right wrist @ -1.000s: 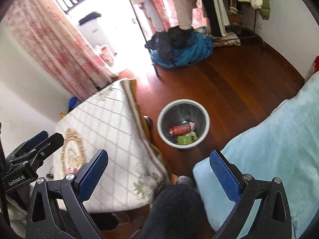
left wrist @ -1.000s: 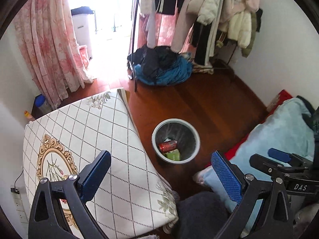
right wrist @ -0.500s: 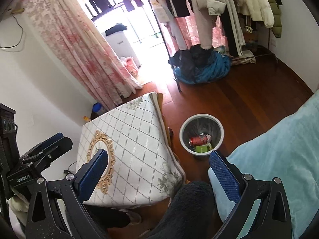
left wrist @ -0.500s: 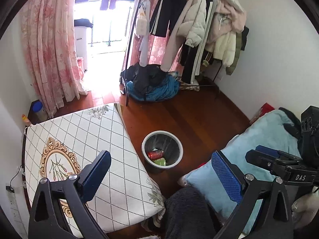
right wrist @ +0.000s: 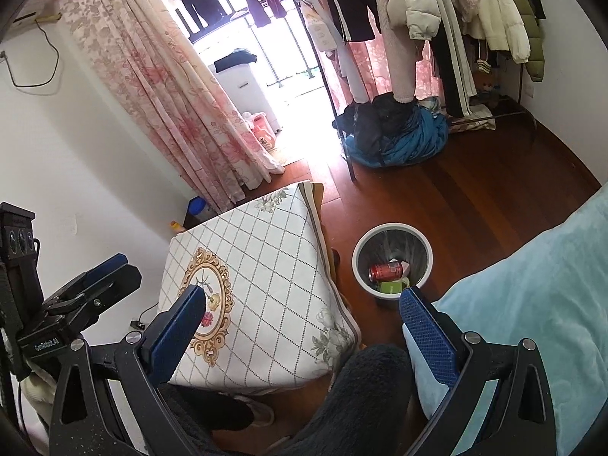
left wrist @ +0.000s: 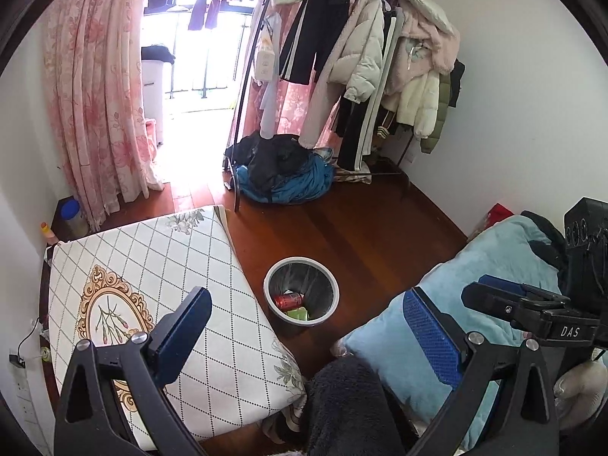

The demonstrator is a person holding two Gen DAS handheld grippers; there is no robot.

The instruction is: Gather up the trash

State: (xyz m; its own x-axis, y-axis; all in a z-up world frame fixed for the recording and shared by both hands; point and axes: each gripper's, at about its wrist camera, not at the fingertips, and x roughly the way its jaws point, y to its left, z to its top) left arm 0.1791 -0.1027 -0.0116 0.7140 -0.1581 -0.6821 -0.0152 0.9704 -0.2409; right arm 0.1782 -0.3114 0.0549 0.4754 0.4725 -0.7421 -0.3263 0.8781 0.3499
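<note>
Overhead, both wrist views look down into a bedroom with a dark wooden floor [left wrist: 361,228]. Pink floral curtains [left wrist: 98,106] hang by a bright doorway, and a rack of coats [left wrist: 372,53] stands against the white wall. A table under a diamond-patterned cloth [left wrist: 152,266] sits left, a light blue blanket [right wrist: 532,304] right. Between them on the floor stands a round grey waste bin [left wrist: 301,292], holding a red can [right wrist: 385,270] and a green carton [right wrist: 393,287]. The left gripper [left wrist: 307,336] and the right gripper [right wrist: 304,323] are both spread wide, holding nothing, raised well above the bin
</note>
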